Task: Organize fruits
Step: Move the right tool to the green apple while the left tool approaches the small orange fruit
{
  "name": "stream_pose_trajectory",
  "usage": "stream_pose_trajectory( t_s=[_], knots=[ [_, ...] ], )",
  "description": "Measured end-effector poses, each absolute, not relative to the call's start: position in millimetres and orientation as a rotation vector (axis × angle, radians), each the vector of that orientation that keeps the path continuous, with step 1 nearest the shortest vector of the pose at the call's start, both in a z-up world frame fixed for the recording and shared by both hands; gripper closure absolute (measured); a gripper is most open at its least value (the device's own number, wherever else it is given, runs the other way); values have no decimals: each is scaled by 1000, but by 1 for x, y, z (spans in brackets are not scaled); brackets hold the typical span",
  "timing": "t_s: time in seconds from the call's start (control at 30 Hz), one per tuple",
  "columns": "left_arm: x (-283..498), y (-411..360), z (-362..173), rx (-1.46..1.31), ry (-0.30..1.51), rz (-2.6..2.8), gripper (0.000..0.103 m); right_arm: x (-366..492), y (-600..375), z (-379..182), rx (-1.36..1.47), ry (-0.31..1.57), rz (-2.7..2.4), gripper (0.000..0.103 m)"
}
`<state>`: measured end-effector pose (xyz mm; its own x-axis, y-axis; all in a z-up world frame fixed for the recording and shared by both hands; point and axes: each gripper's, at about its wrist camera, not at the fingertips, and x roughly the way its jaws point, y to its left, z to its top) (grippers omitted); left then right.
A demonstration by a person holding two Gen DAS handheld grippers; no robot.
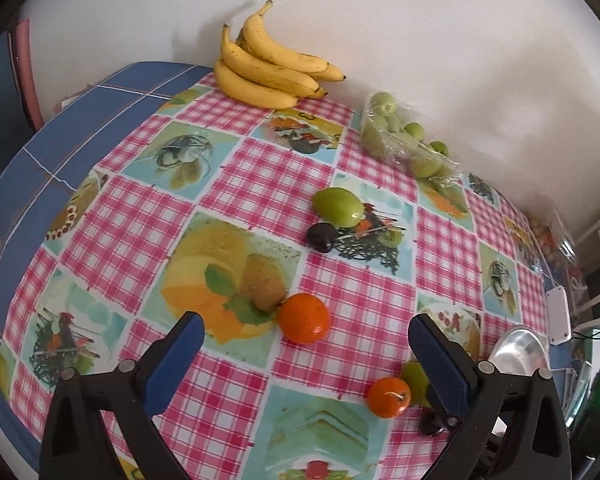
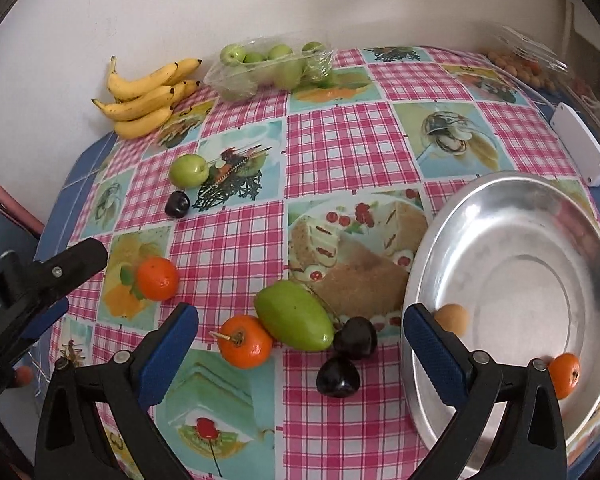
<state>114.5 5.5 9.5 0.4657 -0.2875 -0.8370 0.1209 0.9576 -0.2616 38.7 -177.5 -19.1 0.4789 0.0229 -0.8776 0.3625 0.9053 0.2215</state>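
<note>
My left gripper (image 1: 304, 332) is open and empty just above an orange (image 1: 304, 318) that lies next to a brown kiwi (image 1: 265, 286). Farther off lie a green fruit (image 1: 338, 206) and a dark plum (image 1: 321, 236). My right gripper (image 2: 300, 322) is open and empty over a green mango (image 2: 294, 316), an orange with a stem (image 2: 245, 342) and two dark plums (image 2: 354, 338) (image 2: 337, 377). The steel bowl (image 2: 512, 216) at the right holds a small tan fruit (image 2: 453, 318) and a small orange (image 2: 565, 374). The left gripper (image 2: 40, 276) shows at the left of the right wrist view.
Bananas (image 1: 268, 68) and a plastic tray of green apples (image 1: 400, 136) lie against the wall. A clear box of small fruits (image 2: 528, 64) and a white device (image 2: 580, 144) sit at the far right. The table drops off at the blue cloth edge (image 1: 40, 152).
</note>
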Motion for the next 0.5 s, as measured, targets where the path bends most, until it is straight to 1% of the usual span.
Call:
stream_pose_trajectory(
  t_s=[0.03,0.07,0.13,0.23,0.3,0.33,0.37,0.5],
  knots=[
    [115,3,10,-181,1061,-255,0,41,-177,-19,403,1064,-212,9],
    [115,2,10,-185,1064,-255,0,44,-177,-20,400,1074,-208,18],
    [116,-2,6,-193,1099,-259,0,48,-176,-22,391,1092,-203,29],
    [116,-7,-4,-197,1150,-258,0,53,-174,-27,375,1110,-196,31],
    [117,-8,-12,-201,1188,-241,1,56,-175,-33,383,1133,-191,39],
    [116,-8,-15,-206,1202,-234,1,57,-175,-35,384,1138,-194,45],
    [116,-8,-19,-215,1218,-225,1,57,-175,-38,386,1147,-193,47],
    [114,-5,-31,-258,1266,-198,1,60,-172,-44,379,1168,-174,49]
  ],
)
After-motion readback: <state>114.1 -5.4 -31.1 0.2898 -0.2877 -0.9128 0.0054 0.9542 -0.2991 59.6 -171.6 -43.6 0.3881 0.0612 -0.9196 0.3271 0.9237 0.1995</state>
